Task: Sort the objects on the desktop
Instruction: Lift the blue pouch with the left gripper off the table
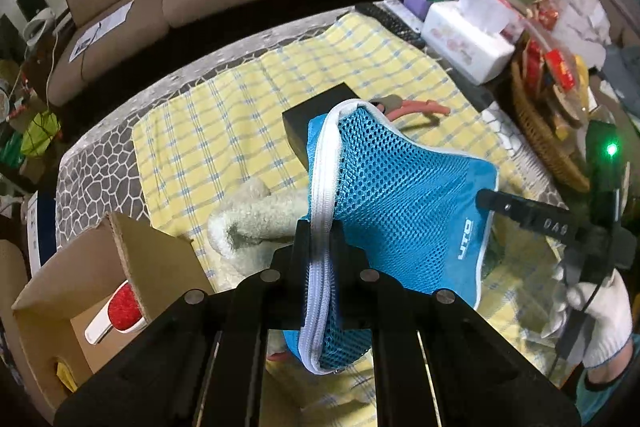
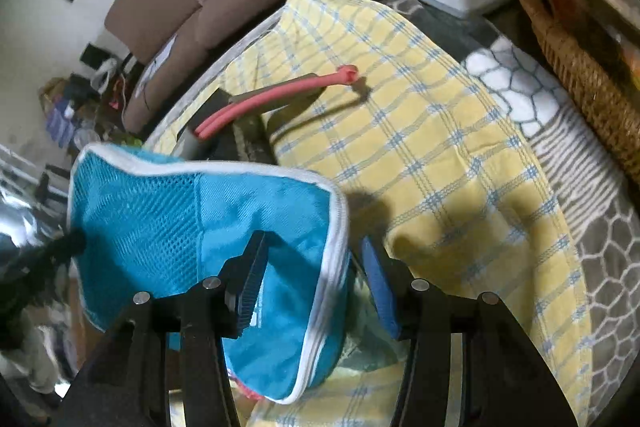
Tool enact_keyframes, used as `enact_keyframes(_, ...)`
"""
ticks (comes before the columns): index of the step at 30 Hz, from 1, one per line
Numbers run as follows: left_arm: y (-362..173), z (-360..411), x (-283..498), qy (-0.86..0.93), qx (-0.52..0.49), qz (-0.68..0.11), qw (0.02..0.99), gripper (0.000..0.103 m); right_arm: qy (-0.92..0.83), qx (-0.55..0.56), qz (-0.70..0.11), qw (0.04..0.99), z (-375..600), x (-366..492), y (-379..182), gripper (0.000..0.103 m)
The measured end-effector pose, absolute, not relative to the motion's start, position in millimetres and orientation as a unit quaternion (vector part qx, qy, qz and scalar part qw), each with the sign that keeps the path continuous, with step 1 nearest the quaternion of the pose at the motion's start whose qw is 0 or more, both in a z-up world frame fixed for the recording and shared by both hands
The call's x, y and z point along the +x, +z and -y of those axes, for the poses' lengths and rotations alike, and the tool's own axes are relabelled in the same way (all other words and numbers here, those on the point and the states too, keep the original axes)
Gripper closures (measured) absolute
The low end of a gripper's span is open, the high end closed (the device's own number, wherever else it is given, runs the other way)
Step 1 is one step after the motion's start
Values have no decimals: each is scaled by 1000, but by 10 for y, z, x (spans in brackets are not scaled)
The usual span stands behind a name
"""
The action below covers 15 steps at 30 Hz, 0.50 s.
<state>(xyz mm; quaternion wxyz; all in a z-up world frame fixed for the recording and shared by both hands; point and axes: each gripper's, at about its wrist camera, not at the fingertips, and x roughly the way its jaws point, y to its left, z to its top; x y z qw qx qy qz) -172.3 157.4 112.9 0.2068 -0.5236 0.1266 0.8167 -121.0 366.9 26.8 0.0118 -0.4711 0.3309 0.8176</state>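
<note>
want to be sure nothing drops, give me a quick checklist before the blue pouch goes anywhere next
1. Left gripper holds the blue mesh pouch: ok, jaws shut on its white zipper edge.
2. Right gripper free of the pouch: cannot tell, jaws stand apart around the corner, contact unclear.
3. Pouch clear of the yellow checked cloth: ok, it hangs above it.
4. Cardboard box open to receive: ok, top open, a red and white brush lies inside.
5. Pouch zipper closed: cannot tell.
6. Red-handled pliers out of the way: ok, lying farther back on the cloth.
</note>
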Motion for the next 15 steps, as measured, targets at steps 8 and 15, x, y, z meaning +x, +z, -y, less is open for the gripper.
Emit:
enact_keyframes(8, 1024, -1574, -1770, 814, -530, -118, 205, 94, 817, -457, -352, -19, -3704, -1217, 260, 77)
enact_keyframes(15, 1151, -1554, -1676, 815, -529, -83, 224, 94, 828, -443, -344, 3, -3783, -1061, 499, 83)
